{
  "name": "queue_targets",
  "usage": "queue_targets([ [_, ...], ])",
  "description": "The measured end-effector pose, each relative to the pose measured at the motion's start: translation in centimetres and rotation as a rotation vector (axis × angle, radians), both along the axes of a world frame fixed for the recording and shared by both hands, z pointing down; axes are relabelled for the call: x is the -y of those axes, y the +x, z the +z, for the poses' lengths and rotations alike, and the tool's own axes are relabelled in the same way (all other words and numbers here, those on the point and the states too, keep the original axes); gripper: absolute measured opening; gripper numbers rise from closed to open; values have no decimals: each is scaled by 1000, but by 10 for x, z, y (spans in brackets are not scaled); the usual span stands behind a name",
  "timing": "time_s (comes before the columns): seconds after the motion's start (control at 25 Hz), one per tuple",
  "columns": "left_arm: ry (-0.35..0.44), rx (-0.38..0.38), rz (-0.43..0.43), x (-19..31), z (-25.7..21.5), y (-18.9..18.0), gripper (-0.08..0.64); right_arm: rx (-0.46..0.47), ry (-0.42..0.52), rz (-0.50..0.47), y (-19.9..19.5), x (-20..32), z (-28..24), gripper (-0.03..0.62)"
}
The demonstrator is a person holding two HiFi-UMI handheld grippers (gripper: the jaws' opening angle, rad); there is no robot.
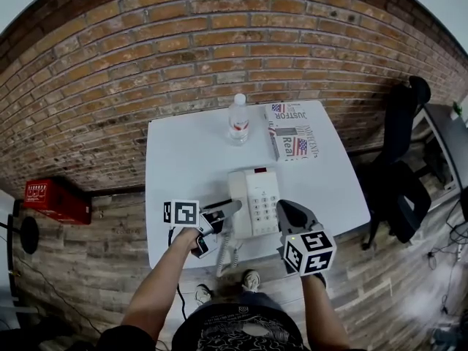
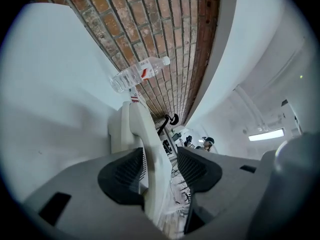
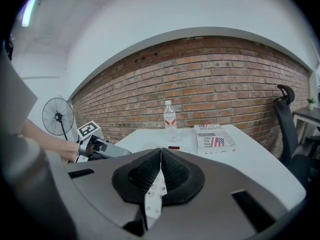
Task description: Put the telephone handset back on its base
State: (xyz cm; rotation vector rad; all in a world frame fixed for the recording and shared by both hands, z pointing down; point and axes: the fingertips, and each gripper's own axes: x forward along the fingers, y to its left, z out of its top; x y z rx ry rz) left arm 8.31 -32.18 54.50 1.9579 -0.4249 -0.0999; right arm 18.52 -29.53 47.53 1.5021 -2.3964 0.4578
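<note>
The cream telephone base (image 1: 263,199) stands on the white table (image 1: 183,159), near its front edge. The handset (image 1: 237,196) lies along the base's left side, and its coiled cord (image 1: 225,258) hangs over the table edge. My left gripper (image 1: 232,209) reaches in from the left. In the left gripper view, the handset (image 2: 150,149) stands between the left gripper's (image 2: 160,169) spread pads; the right pad (image 2: 197,169) is clearly apart from it. My right gripper (image 1: 282,210) rests shut at the base's front right corner. In the right gripper view, keypad buttons (image 3: 156,194) show below the right gripper's (image 3: 160,153) closed pads.
A water bottle (image 1: 238,119) and a stack of printed papers (image 1: 292,134) sit at the table's back, against the brick wall. A black office chair (image 1: 398,167) is to the right. A red box (image 1: 55,199) lies on the floor to the left, and a fan (image 3: 57,116) stands beyond.
</note>
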Motion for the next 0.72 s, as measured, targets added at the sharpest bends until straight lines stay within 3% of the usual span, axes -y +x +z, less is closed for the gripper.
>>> queue_targets([
  [0.2,67,59,-44,3,-13,-16,196,0,22,-5,-7,1,-10,2],
  [0.36,160,174,-89,7,-29,-32,193,-2,43,-16,-13,2,-21,2],
  [0.72,467,482,-251,16,-98,-80,175,-12,124,-45,-25,9,-60,2],
])
